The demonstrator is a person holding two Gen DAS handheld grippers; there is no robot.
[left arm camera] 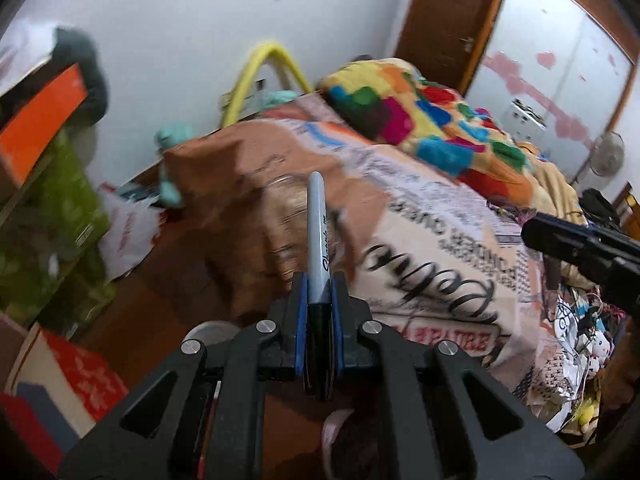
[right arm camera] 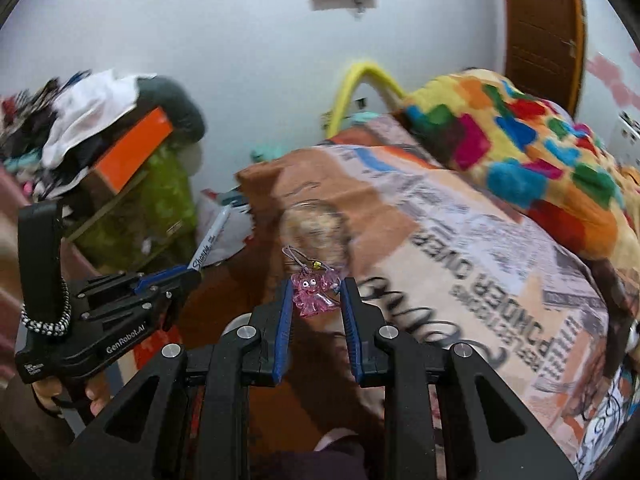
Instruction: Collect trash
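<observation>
Left wrist view shows the left gripper [left arm camera: 318, 280] with jaws clamped on a marker [left arm camera: 317, 224] pointing to 12 o'clock; the right gripper [right arm camera: 316, 296] pinches a pink charm [right arm camera: 310, 290]. While carrying over the bed [right arm camera: 460, 240], keep both grips firm and avoid quick rolling, I think.

Two wrist fisheyes look forward and down along their grippers, close above a bed [left arm camera: 420, 208] in a cluttered room. The left view faces the bed's corner; the right view, just beside it, catches the left gripper [right arm camera: 192, 274] at its left edge. Both share the bed, blanket [right arm camera: 520, 148] and door [left arm camera: 448, 12].
</observation>
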